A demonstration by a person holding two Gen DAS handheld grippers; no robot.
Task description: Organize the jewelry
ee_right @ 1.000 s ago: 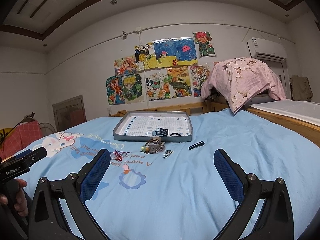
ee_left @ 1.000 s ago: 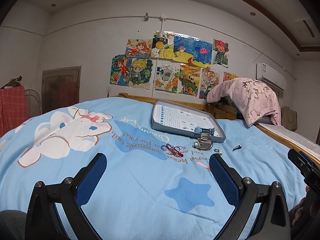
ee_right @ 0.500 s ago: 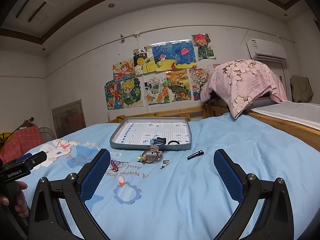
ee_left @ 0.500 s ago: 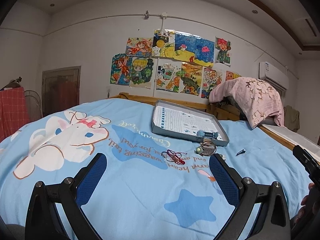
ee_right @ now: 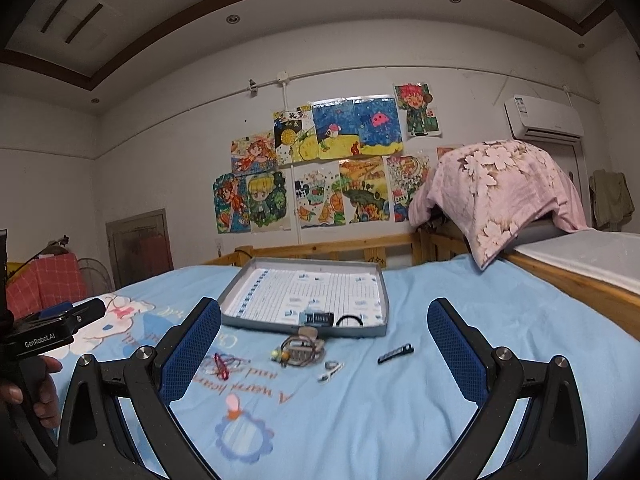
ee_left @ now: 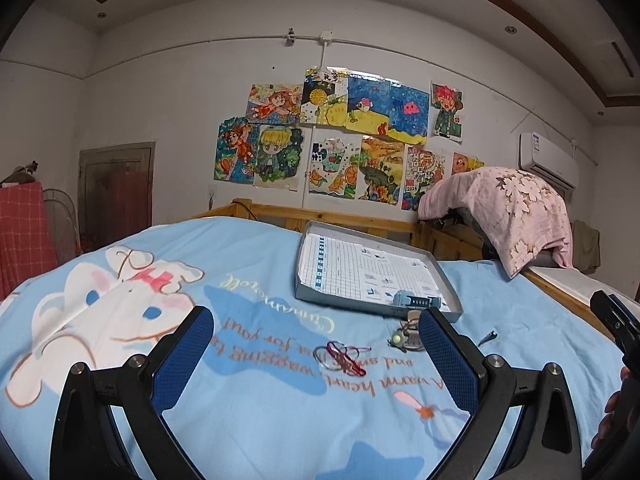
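Observation:
A shallow grey tray (ee_left: 308,296) (ee_right: 384,312) lined with gridded paper lies on the blue bedspread. Inside its near edge sit a blue clip (ee_left: 416,301) (ee_right: 318,317) and a black ring (ee_right: 349,321). In front of the tray lie a red and clear bracelet tangle (ee_left: 340,357) (ee_right: 222,362), a beaded bracelet bundle (ee_left: 404,336) (ee_right: 302,350), a small silver piece (ee_right: 331,370) and a black hair clip (ee_left: 487,337) (ee_right: 395,354). My left gripper (ee_left: 316,354) is open, just short of the red tangle. My right gripper (ee_right: 324,350) is open too, short of the bundle. Neither holds anything.
The bed (ee_left: 248,264) has a wooden frame (ee_right: 320,250) at the far side. A pink floral blanket (ee_right: 500,196) is heaped at the back right beside a white mattress (ee_right: 592,252). A hand (ee_right: 36,396) holds the left gripper's handle at the left.
Both grippers have moved forward over the bed toward the jewelry, so the tray and pieces look larger. Jaws stay open and nothing on the bed has moved.

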